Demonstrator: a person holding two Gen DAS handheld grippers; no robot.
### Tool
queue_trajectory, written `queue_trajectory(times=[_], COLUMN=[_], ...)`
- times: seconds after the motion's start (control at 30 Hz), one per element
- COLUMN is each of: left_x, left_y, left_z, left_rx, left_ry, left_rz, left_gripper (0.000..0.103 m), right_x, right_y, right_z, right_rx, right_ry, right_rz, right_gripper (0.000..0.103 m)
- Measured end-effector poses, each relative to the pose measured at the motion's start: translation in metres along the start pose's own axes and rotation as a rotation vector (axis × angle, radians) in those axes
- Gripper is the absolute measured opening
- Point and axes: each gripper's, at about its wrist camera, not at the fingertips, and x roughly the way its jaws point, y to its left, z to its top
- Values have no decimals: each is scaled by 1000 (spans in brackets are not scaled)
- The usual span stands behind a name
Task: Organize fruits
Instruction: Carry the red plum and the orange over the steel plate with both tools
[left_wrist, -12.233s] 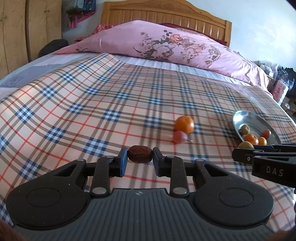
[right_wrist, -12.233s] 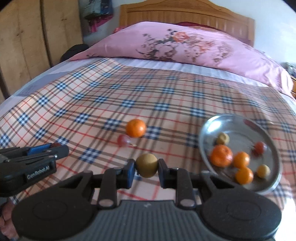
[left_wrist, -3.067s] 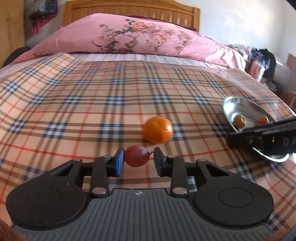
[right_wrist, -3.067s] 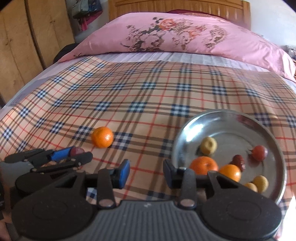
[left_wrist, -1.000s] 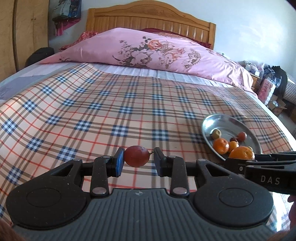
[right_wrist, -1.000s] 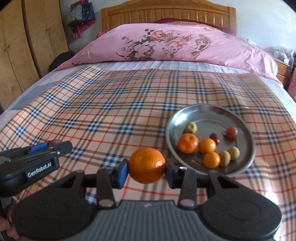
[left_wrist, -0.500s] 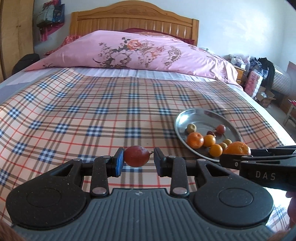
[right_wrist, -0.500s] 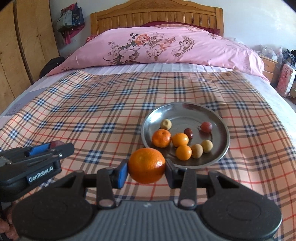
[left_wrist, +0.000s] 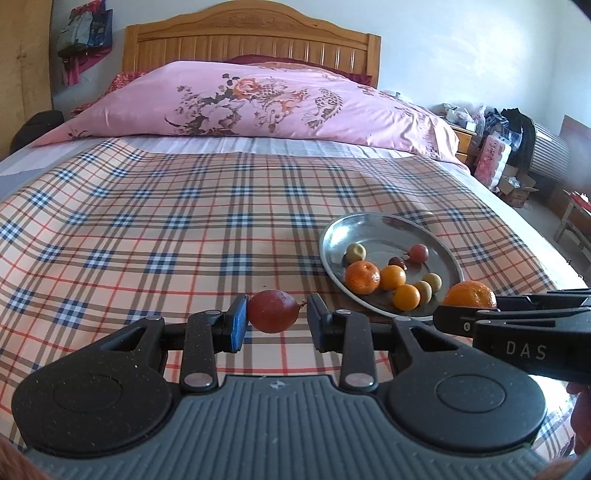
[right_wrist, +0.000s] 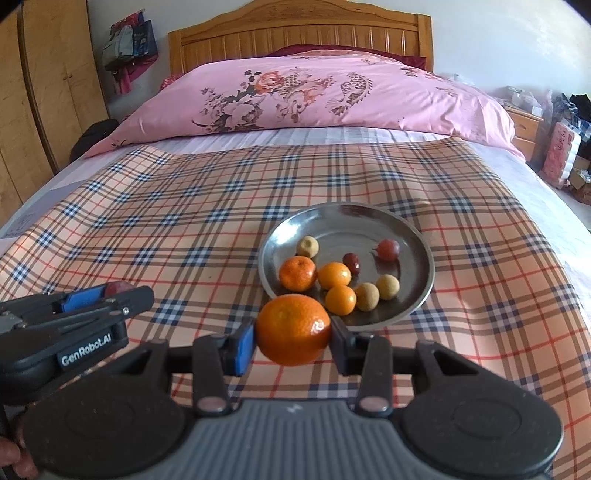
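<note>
My left gripper (left_wrist: 276, 317) is shut on a red grape (left_wrist: 272, 311) and holds it above the plaid bedspread, left of the steel plate (left_wrist: 334, 236). My right gripper (right_wrist: 293, 341) is shut on a large orange (right_wrist: 293, 328), held just in front of the plate's near rim (right_wrist: 424, 291). The plate holds several small fruits: oranges, yellowish longans, a dark date and a red grape. In the left wrist view the right gripper (left_wrist: 465, 314) shows at the right with the orange (left_wrist: 471, 293). In the right wrist view the left gripper (right_wrist: 110, 295) shows at the left.
The plate lies on a plaid sheet (left_wrist: 147, 221) over a bed. A pink floral pillow (right_wrist: 314, 96) and a wooden headboard (right_wrist: 295, 33) stand at the far end. A wardrobe (right_wrist: 44, 92) is to the left. Boxes and clutter (left_wrist: 509, 166) sit beyond the bed's right edge.
Both grippers have moved closer to the plate with their fruits still held. The plate now sits nearer the middle of both views.
</note>
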Motion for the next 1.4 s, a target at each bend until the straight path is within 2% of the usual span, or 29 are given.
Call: queue_trajectory(times=[0.83,1.4], left_x=[8,28], left_y=[-22,-40], left_z=[7,17], left_rx=[35,56], left_ry=[0,15], left_rz=[-41,-75], left_gripper=[38,38], right_x=[-5,3], right_y=[-23,-42], right_z=[6,16], right_rx=[33,53], right_ry=[-16,-11], right_rz=[-21,-42], right_gripper=[40,40])
